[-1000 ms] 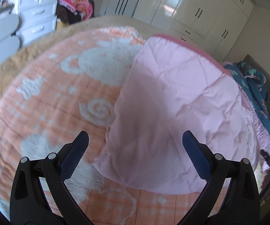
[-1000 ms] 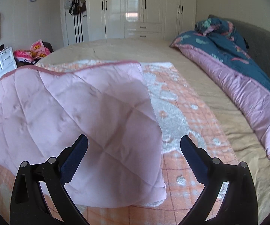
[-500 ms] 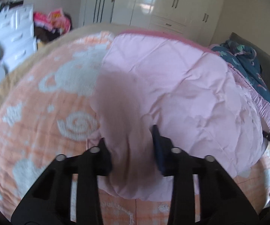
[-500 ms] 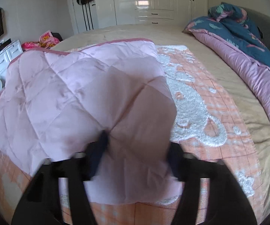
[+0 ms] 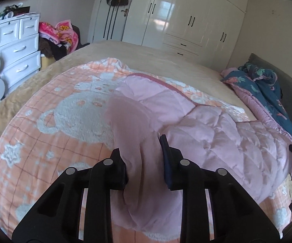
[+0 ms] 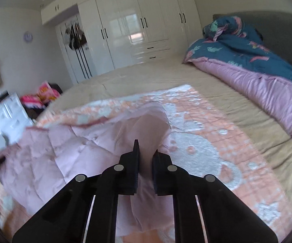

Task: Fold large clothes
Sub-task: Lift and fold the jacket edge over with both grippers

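- Left gripper (image 5: 143,151) pinches a bunched fold of the pink quilt (image 5: 217,133).
- Right gripper (image 6: 146,156) pinches another fold of it.
- Quilt lies crumpled on the orange blanket (image 5: 44,141); bare beige bedspread (image 6: 146,77) beyond.

Daylight scene, decently bright on both feeds. I see window glare reflected on the glossy wardrobe doors (image 5: 162,10), same hotspot on the right wrist view (image 6: 133,26). Soft shadow sits on the pink quilt (image 5: 206,133) just ahead of the fingers. Heavy fisheye bending plus black vignette in the corners. Right wrist feed has motion blur, worst at the left edge around the white drawers (image 6: 8,117); left feed is sharper
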The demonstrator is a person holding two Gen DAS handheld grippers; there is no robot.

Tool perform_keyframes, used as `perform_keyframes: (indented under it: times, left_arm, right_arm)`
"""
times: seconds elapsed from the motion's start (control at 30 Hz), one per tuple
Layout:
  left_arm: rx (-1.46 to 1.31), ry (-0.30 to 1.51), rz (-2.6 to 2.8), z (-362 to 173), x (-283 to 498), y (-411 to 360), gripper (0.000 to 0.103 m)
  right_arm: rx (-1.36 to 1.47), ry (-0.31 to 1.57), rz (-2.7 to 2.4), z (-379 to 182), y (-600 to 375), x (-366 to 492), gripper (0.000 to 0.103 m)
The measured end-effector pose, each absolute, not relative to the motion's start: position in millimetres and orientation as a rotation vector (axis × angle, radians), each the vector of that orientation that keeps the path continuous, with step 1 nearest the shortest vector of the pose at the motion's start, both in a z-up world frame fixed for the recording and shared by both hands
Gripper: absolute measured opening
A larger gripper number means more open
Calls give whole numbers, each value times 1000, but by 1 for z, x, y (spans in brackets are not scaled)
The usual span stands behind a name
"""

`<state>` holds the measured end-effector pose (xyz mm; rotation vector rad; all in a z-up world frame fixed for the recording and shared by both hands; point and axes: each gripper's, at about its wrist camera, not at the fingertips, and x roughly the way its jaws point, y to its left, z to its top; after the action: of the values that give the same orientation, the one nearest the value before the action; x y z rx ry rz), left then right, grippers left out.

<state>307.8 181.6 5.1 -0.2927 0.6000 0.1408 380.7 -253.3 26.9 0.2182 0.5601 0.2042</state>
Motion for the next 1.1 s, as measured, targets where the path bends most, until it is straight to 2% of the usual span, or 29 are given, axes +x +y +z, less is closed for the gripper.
perform_keyframes:
  times: [0.87,0.97,1.07,1.1]
  left_arm:
    - [-272,736,226,-43,376,197,19]
    - [-273,743,229,-48,377,198,19]
    - [-271,745,232,-48,378,197,19]
    - [-270,746,234,-48,378,197,19]
  right_arm:
    - [113,745,55,-47,-239,424,13]
    - [97,762,54,-45,-237,423,18]
    - [126,736,32,-30,-240,414,39]
    - [119,706,36,-22,-237,408,49]
